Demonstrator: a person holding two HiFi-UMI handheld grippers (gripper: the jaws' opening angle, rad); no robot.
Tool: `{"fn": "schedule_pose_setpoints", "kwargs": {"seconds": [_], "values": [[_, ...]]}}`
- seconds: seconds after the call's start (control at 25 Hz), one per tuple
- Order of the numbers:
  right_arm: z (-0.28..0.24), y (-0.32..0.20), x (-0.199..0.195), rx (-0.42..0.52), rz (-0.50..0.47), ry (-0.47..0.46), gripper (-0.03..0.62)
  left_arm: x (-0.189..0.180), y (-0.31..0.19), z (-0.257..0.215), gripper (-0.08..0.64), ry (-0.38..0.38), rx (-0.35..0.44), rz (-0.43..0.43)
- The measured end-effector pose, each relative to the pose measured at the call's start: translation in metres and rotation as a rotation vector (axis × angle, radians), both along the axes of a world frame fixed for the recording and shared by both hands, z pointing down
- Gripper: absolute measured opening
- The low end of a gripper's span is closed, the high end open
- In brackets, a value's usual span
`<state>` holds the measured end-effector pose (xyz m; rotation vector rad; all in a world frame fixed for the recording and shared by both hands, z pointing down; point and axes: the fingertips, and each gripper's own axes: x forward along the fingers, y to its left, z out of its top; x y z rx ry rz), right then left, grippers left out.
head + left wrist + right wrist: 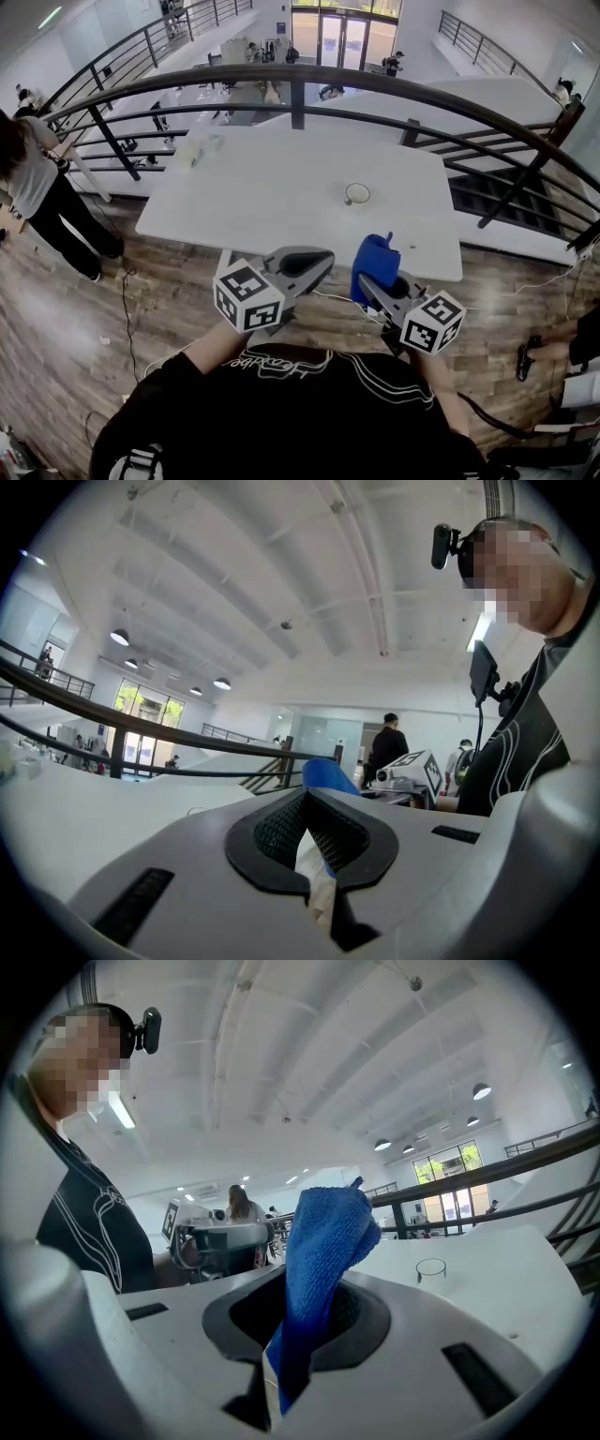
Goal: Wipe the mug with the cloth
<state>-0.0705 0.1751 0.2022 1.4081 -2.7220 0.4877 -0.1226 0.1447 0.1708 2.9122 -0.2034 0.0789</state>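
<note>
head view: the white desk [234,202] fills the middle of the frame, with a dark curved railing [298,77] arching behind it. the mug [356,194] stands alone on the desk, right of centre, its open top facing the camera. below the desk's near edge, over the wood floor [169,281], the left tongs [319,261] and the right tongs [367,286] are held side by side, well apart from the mug. the blue cloth [375,261] sticks up from the right tongs. a person [37,187] in a grey top stands at the left edge of the frame.

left gripper view: the left tongs [314,860] are pressed together. a pale sliver shows in the slit between them, and i cannot tell what it is. a rounded bit of the cloth [328,775] rises just above the tongs, and the right tongs' marker cube [412,766] shows to its right. the desk [94,808] runs off to the left.

right gripper view: the right tongs [281,1372] are pinching the cloth [323,1241], which stands up in a bunched fold at frame centre. the mug [431,1267] sits on the desk [506,1279] at the right, apart from the cloth. the left tongs [220,1237] show left of the cloth.
</note>
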Motion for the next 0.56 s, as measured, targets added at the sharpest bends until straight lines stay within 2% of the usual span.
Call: {"fn": "schedule_pose_setpoints", "kwargs": {"seconds": [0.24,0.56], "values": [[0.014,0.013,-0.009,-0.001,-0.012,0.006,0.054,-0.008,0.012,0.014,0.008,0.014,-0.007,-0.017],[-0.010,-0.006,-0.002,-0.017,-0.005,-0.017,0.054,-0.003,-0.010,-0.011,0.008,0.026,-0.047,-0.018]]}}
